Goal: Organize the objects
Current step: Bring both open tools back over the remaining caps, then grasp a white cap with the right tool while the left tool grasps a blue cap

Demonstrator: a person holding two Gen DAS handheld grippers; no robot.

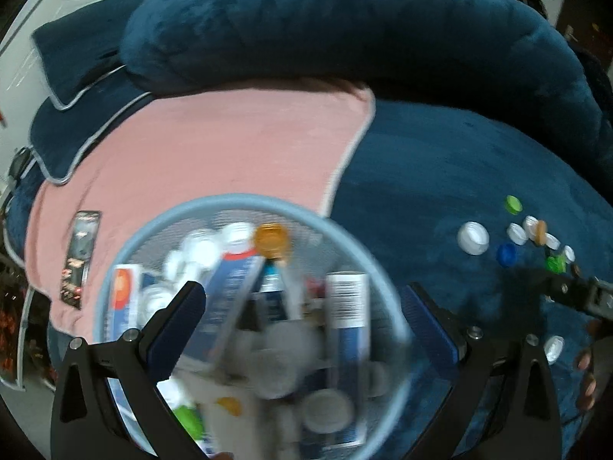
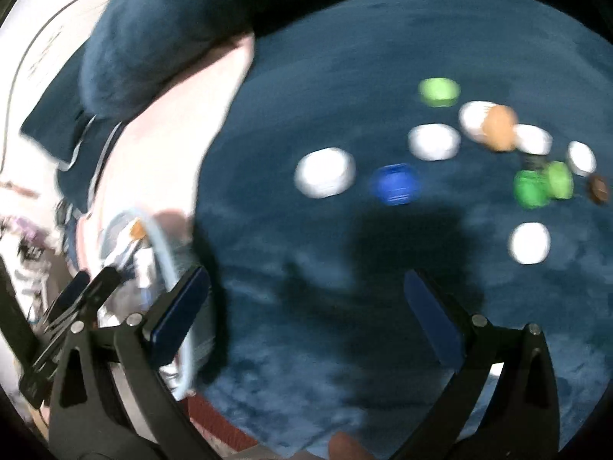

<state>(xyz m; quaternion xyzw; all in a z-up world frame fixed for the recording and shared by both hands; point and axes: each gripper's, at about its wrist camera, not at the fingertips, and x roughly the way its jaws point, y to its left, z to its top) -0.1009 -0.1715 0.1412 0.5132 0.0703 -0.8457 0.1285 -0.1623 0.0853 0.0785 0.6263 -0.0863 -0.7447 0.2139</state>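
Note:
A round mesh basket with a pale blue rim (image 1: 345, 245) sits right under my left gripper (image 1: 302, 306), which is open and empty above it. The basket holds toothpaste tubes (image 1: 346, 306), white caps and an orange cap (image 1: 272, 239). Several loose bottle caps lie on the dark blue blanket at the right: a white one (image 1: 473, 237), a blue one (image 1: 506, 255), a green one (image 1: 513, 204). My right gripper (image 2: 306, 303) is open and empty above the blanket, short of the white cap (image 2: 325, 171) and blue cap (image 2: 394, 184). The basket (image 2: 168, 253) is at its left.
A pink towel (image 1: 214, 145) lies under the basket's far side. A big blue pillow (image 1: 345, 27) rings the back. A dark packet (image 1: 80, 253) lies on the towel at the left. More caps, green (image 2: 530, 188), orange (image 2: 498, 128) and white (image 2: 528, 242), lie at the right.

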